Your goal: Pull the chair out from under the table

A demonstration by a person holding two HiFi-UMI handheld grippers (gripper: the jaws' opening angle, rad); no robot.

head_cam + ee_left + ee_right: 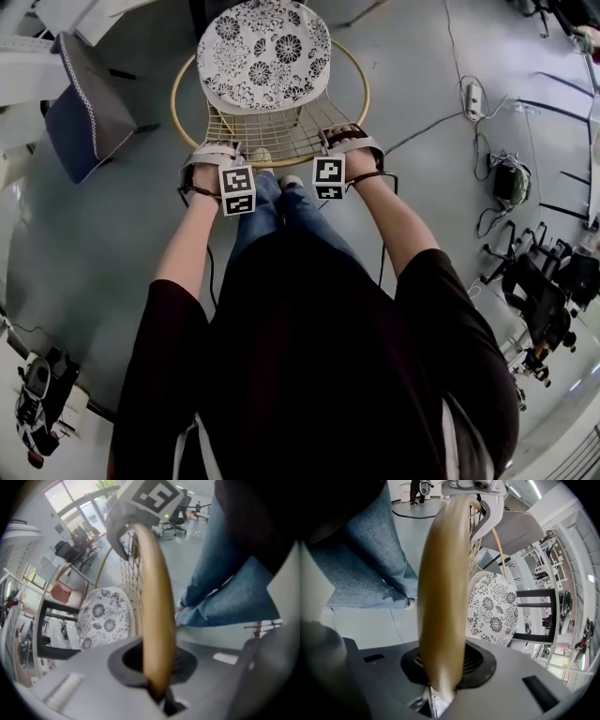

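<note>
where the chair is: the chair (267, 94) stands on the grey floor right in front of the person. Its floral cushion (265, 52) is toward the top of the head view and its wire back (272, 131) is nearest them. Both gripper views show a dark frame (534, 592) just past the cushion. I'm guessing that's the table, but I can't tell if any of the seat is under it.

left gripper: the left gripper (214, 155) is clenched on the gold rim (367, 89) at the back's left corner. Its own view shows the tube squeezed between the jaws.

right gripper: the right gripper (349, 139) is clamped on the same rim at the right corner, and the tube fills the gap.

which way it points: the seat faces away from the person, toward the top of the head view.

long axis: the hoop's near round, so there's not much of one. The front-to-back line runs up-down in the head view. The held stretch of rim runs left-right between the grippers.

risk, tipping: both grips are high on the back, so a hard tug could rock it onto its rear legs instead of sliding it.

risk, shoes: the person's shoes (292, 181) are just behind the back, so the chair hits them unless they step away.

risk, slipping: a smooth round tube could roll in the jaws, and an uneven pull would swing the chair sideways.

risk, clutter: there are cables (472, 98) off to the right and a padded seat (89, 112) to the left. They only matter if the chair veers.
</note>
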